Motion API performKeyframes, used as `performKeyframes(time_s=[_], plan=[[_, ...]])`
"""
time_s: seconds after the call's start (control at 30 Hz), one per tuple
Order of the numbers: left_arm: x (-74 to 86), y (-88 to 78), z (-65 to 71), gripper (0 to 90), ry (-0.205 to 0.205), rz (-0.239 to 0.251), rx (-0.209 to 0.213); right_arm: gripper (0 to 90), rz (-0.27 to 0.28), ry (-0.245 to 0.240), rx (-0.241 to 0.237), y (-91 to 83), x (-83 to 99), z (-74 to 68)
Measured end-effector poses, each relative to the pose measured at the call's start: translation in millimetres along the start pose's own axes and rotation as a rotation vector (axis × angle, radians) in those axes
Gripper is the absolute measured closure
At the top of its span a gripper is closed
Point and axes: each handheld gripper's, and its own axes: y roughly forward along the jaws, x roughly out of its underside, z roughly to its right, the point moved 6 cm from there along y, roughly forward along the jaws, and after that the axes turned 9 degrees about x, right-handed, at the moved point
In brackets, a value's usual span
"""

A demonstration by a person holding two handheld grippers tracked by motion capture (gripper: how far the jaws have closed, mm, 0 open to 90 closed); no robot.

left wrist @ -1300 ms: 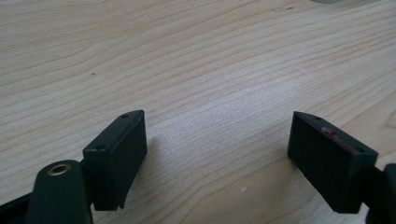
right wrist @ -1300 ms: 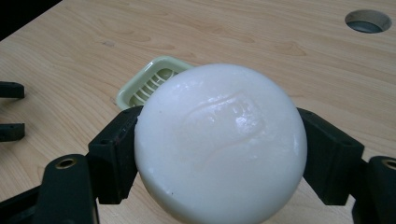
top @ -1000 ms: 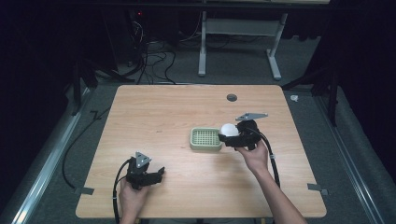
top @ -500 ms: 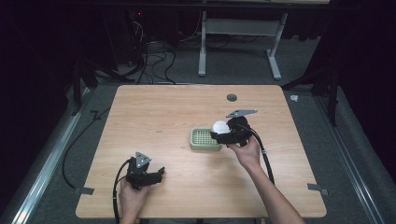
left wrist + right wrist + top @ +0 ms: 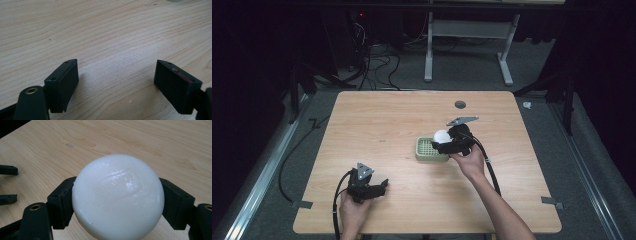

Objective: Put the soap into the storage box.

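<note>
While the left tool (image 5: 382,187) gapes wide, the right tool (image 5: 117,205) pinches a glossy white soap bar (image 5: 118,196) (round, smooth).

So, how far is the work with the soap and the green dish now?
Done: the right tool is shut on the round white soap bar and has it lifted. In hand: it hangs over the green slotted soap dish. Left, probably: set it in the dish and let go. The left tool is open on the table.
</note>
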Motion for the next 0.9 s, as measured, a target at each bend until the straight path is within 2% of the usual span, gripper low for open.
performKeyframes(time_s=[0.33, 0.57, 0.7, 0.9], plan=[[0.0, 0.0, 0.0, 20.2, 0.0, 0.0, 0.0, 24.3, -0.009, 0.005, -0.004, 14.0, 0.7, -3.0], [0.0, 0.0, 0.0, 20.2, 0.0, 0.0, 0.0, 24.3, -0.035, 0.006, 0.004, 25.2, 3.3, -4.0], [0.0, 0.0, 0.0, 20.2, 0.0, 0.0, 0.0, 24.3, -0.048, -0.015, 0.02, 30.0, 5.1, -6.1], [0.0, 0.0, 0.0, 20.2, 0.0, 0.0, 0.0, 24.3, -0.063, -0.012, 0.024, 36.7, 7.6, -7.0]])
